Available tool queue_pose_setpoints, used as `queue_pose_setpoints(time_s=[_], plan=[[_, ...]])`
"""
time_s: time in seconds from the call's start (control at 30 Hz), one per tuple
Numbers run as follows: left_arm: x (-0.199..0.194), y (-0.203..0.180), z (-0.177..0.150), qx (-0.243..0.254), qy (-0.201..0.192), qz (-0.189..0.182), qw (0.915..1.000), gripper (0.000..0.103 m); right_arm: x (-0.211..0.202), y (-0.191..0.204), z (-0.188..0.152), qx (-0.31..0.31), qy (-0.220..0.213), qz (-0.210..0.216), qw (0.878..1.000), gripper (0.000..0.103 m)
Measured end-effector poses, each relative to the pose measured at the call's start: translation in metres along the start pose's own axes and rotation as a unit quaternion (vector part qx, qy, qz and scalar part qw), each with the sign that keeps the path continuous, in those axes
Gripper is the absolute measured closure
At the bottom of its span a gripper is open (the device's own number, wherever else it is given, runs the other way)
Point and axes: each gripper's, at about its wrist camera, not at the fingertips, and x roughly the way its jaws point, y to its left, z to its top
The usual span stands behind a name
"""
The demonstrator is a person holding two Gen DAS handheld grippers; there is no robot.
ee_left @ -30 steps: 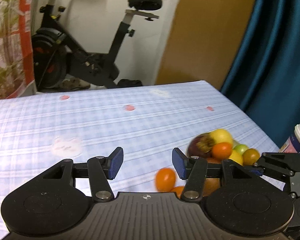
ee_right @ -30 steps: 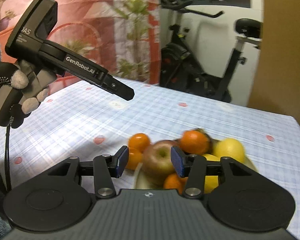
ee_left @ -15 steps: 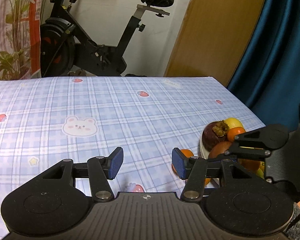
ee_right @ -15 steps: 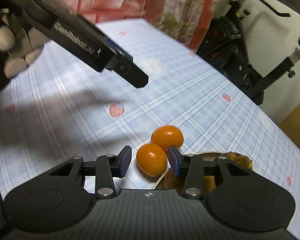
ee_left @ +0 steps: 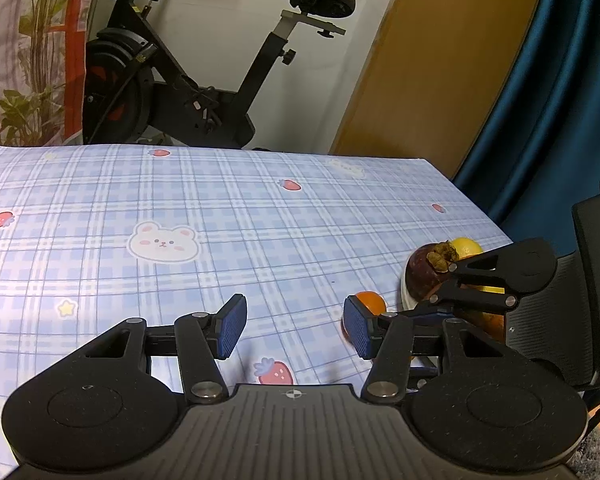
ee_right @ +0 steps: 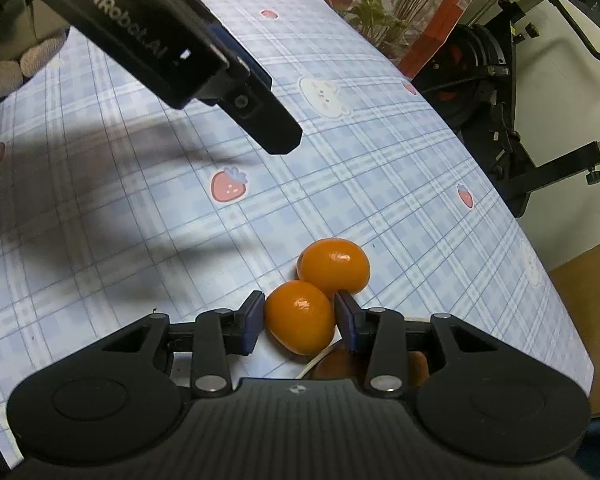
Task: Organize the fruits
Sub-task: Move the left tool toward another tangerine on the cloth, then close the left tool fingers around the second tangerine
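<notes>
My left wrist camera looks low across the checked tablecloth [ee_left: 260, 220] toward the exercise bike [ee_left: 188, 80]. My right one tilts steeply down, close over two oranges [ee_right: 300, 316] (one, I think, shared at lower right of the left view), with the bike at upper right.

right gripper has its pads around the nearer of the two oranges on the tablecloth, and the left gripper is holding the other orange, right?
Not quite. The left gripper is empty, its jaws open over the tablecloth, as the left wrist view shows. The right gripper does have the nearer orange between its pads; the other orange lies free.
</notes>
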Motion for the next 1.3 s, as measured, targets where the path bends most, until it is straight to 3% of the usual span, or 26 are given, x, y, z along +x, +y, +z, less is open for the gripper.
queue_pose_setpoints(time_s=[0.33, 0.57, 0.73, 0.97, 1.3], plan=[[-0.001, 0.0, -0.001, 0.0, 0.001, 0.003, 1.0, 0.047, 0.0, 0.0, -0.001, 0.004, -0.004, 0.002, 1.0, 0.063], [0.0, -0.007, 0.0, 0.008, 0.006, 0.0, 1.0, 0.047, -0.022, -0.003, -0.017, 0.097, -0.058, 0.02, 0.993, 0.063], [0.006, -0.019, 0.001, 0.023, 0.015, -0.01, 0.9996, 0.047, -0.044, -0.014, -0.039, 0.204, -0.125, 0.034, 0.97, 0.063], [0.031, -0.045, 0.002, 0.052, 0.026, -0.027, 0.9979, 0.047, -0.084, -0.033, -0.077, 0.331, -0.209, 0.031, 0.92, 0.063], [0.071, -0.072, 0.0, 0.103, 0.061, -0.014, 0.9928, 0.047, -0.13, -0.063, -0.122, 0.388, -0.245, -0.012, 0.889, 0.063]])
